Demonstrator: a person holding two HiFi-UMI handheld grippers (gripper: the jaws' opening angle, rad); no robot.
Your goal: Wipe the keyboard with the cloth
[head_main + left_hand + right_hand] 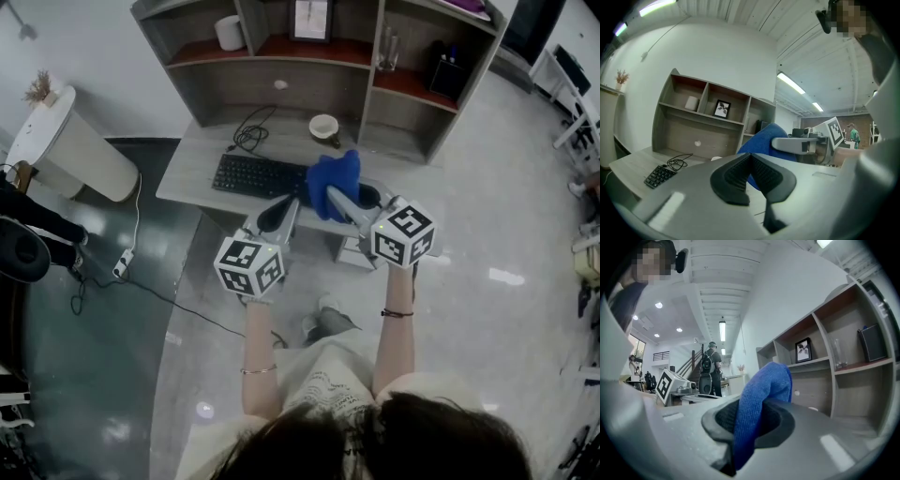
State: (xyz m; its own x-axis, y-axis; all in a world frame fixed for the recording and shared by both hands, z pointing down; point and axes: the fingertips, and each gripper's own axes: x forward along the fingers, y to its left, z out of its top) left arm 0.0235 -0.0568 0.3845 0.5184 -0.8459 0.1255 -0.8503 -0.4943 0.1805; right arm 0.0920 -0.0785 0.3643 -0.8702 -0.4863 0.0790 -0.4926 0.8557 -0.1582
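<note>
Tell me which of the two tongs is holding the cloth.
The right tongs, clamped on the blue cloth; the left tongs are shut on nothing.

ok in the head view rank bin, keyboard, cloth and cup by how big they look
1. white bin
2. keyboard and blue cloth: roughly alike, and the cloth may be nearer the camera, so unranked
3. cup

The keyboard [258, 175] lies on the desk [187, 180], in front of the shelf unit [281, 84]. A cable [248, 131] lies behind the keyboard, with a cup [324, 126] to its right. The cloth [335, 183] is just beside the keyboard's right end.
</note>
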